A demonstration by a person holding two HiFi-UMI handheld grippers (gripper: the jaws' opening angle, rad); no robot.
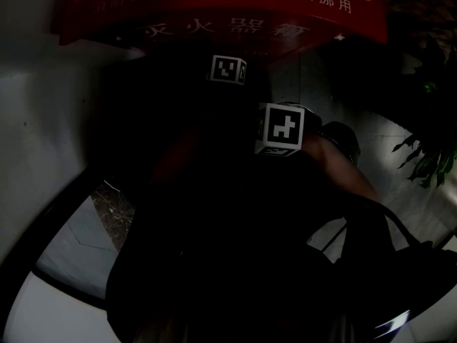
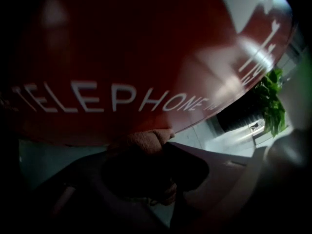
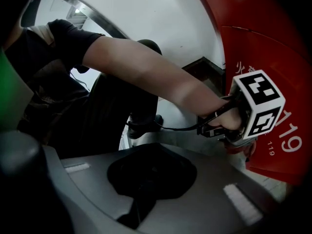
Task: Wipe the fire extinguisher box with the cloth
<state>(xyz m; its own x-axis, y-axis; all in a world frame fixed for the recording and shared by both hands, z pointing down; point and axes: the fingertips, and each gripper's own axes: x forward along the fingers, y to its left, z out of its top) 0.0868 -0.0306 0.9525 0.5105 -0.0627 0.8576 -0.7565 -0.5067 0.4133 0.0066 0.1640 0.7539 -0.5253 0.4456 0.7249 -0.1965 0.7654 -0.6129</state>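
You're clenching the left gripper (image 2: 142,162) jaws on the brown cloth (image 2: 144,141), which is bunched between them and bulging past the tips. You're pressing that wad against the red fire extinguisher box (image 2: 122,52). It is touching the box face just ahead of the jaws, right under the white TELEPHONE lettering. A green plant (image 2: 271,104) is showing well off to the right of the jaws, beyond the box edge. Your right gripper (image 3: 152,175) jaws are sitting released, with nothing between them. Ahead of them and to the right, your left forearm (image 3: 156,77) is reaching across to the box, with the left gripper's marker cube (image 3: 257,109) just beside the red panel. The head view is coming out too dark to show either pair of jaws.
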